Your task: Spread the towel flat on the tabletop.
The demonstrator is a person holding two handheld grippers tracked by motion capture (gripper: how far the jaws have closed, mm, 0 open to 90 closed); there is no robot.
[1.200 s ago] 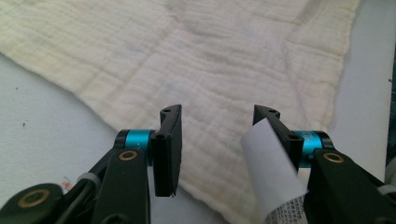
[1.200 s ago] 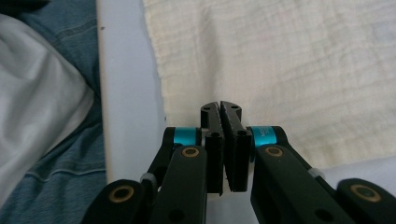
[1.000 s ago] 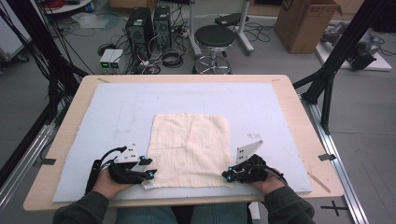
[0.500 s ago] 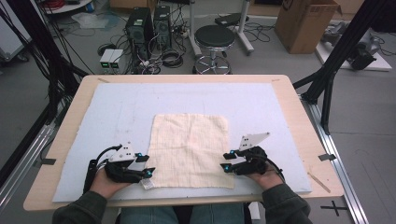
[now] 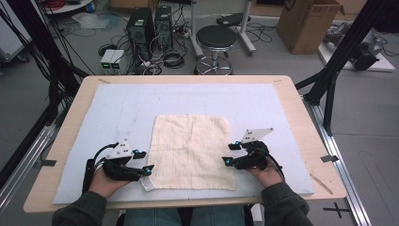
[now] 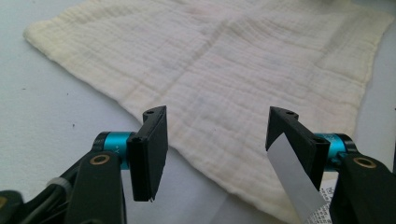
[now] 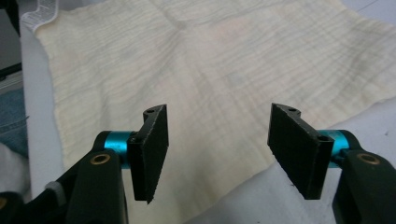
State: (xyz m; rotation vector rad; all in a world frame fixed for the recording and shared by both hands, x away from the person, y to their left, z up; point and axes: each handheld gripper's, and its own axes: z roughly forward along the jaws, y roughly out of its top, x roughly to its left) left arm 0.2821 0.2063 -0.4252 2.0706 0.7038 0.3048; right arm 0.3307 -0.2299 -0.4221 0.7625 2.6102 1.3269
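Cream cloth (image 5: 192, 150) flat on pale mat (image 5: 282, 108), mid desk (image 5: 301, 101), nearer front edge; roughly square, faint fold creases crossing it. White tag (image 5: 147, 183) sticking out at near-left corner.

Left claw (image 5: 149, 168) at cloth's near-left corner, jaws apart, just been opening, nothing between them. In left gripper view (image 6: 217, 154) jaws wide w/ cloth edge lying below the gap; pads not pressing on it. Tag (image 6: 292, 182) seen against the right-hand jaw there, contact unclear.

Right claw (image 5: 226, 154) at cloth's right edge, toward near corner, jaws apart, also just been opening, nothing pinched. In right gripper view (image 7: 217, 149) cloth (image 7: 210, 70) spread under and beyond the gap, near edge running diagonally below the jaws, mat bare at lower right.

Both claws low over mat, pointing inward at cloth from opposite sides, well apart from each other. Hands gripping the bodies, dark sleeves in from bottom. Grey three-cornered plates on top of each.
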